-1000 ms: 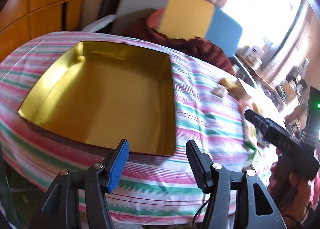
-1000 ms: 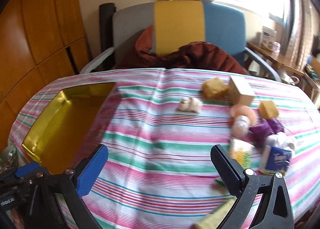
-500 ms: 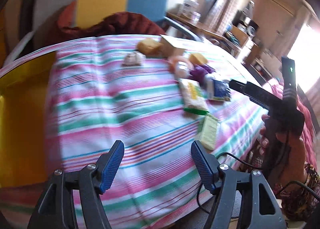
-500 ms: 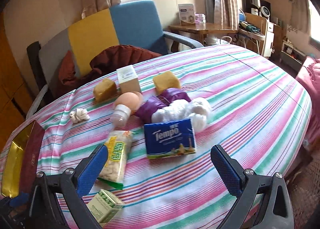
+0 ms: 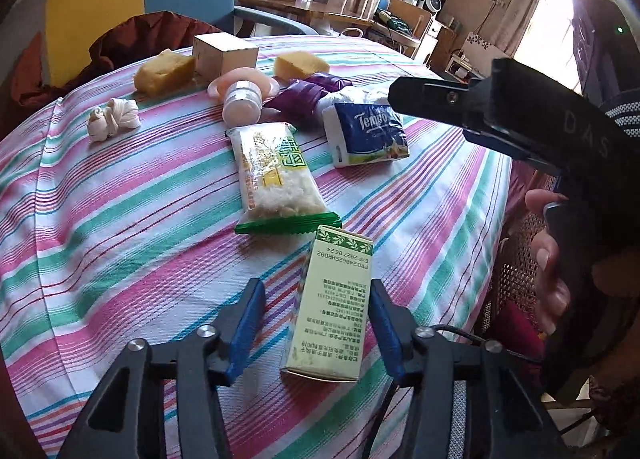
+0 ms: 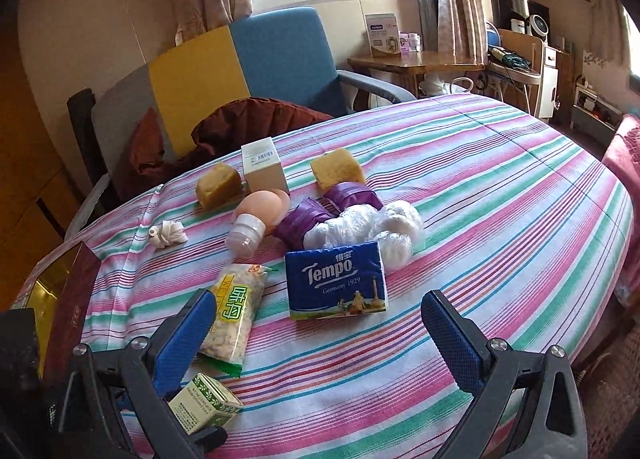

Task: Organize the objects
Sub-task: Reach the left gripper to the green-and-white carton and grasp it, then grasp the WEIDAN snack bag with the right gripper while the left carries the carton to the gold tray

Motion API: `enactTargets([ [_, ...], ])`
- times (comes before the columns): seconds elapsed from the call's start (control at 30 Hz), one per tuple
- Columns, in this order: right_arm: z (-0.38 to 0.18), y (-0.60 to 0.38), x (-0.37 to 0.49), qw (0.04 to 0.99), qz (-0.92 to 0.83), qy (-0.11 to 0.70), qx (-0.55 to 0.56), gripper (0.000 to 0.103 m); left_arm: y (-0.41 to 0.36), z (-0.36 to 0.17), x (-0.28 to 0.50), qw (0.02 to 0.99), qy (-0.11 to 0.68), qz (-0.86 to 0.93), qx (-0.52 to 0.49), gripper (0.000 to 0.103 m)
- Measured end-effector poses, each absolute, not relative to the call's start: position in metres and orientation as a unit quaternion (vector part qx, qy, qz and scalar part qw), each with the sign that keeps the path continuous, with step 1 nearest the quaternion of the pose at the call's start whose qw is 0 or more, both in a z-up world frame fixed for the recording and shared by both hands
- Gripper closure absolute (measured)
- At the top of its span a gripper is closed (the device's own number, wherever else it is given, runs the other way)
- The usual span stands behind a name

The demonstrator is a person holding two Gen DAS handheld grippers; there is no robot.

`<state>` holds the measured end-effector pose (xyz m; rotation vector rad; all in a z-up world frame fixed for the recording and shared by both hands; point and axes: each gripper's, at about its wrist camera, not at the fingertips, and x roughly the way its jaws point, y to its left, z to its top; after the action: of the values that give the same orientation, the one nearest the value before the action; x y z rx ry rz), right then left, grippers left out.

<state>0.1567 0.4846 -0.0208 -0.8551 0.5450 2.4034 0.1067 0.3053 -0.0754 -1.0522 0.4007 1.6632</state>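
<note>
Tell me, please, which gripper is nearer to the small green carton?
Left. The left gripper has its open fingers on either side of the green carton, while the right gripper is open beside it, facing the Tempo tissue pack.

Bare striped cloth [image 6: 500, 219] fills the right half of the right wrist frame — open passage. Centre-left is crowded: tissue pack [image 6: 336, 279], snack bag [image 6: 234, 311], white bags [image 6: 384, 225], bottle [image 6: 256, 219]. Lower left, a green carton [image 5: 334, 303] lies between the left gripper [image 5: 316, 313] pads — gold tin [image 6: 60, 299] at the left edge.
</note>
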Motion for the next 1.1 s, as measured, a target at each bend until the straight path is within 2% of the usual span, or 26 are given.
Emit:
enactTargets([
  [0.07,-0.024,0.48,0.153,0.251,0.891,0.202,-0.318,0.0,0.297,-0.077,0.103,0.545,0.15,0.697,-0.441,0.062],
  [0.1,-0.026,0.477,0.151,0.243,0.893,0.202,-0.321,0.001,0.293,-0.077,0.101,0.549,0.141,0.694,-0.443,0.068],
  [0.13,-0.028,0.474,0.149,0.237,0.893,0.202,-0.324,0.002,0.288,-0.079,0.098,0.551,0.129,0.692,-0.447,0.069],
  [0.23,-0.036,0.465,0.139,0.212,0.895,0.203,-0.337,0.006,0.272,-0.081,0.088,0.546,0.088,0.694,-0.461,0.069],
  [0.37,-0.046,0.455,0.121,0.179,0.894,0.206,-0.356,0.018,0.258,-0.081,0.084,0.535,0.073,0.706,-0.458,0.069],
  [0.5,-0.057,0.45,0.102,0.165,0.887,0.207,-0.379,0.023,0.247,-0.083,0.087,0.526,0.079,0.718,-0.449,0.069],
  [0.73,-0.069,0.439,0.071,0.168,0.879,0.18,-0.409,0.025,0.234,-0.079,0.093,0.513,0.1,0.734,-0.432,0.069],
  [0.83,-0.081,0.44,0.06,0.175,0.869,0.183,-0.425,0.035,0.228,-0.077,0.09,0.501,0.1,0.746,-0.428,0.07],
  [0.9,-0.081,0.438,0.059,0.192,0.871,0.164,-0.422,0.048,0.221,-0.074,0.086,0.49,0.097,0.755,-0.425,0.07],
  [1.0,-0.082,0.439,0.062,0.201,0.871,0.165,-0.416,0.056,0.208,-0.067,0.081,0.484,0.077,0.765,-0.418,0.07],
  [1.1,-0.081,0.438,0.066,0.203,0.873,0.161,-0.413,0.059,0.197,-0.057,0.075,0.474,0.06,0.778,-0.408,0.07],
])
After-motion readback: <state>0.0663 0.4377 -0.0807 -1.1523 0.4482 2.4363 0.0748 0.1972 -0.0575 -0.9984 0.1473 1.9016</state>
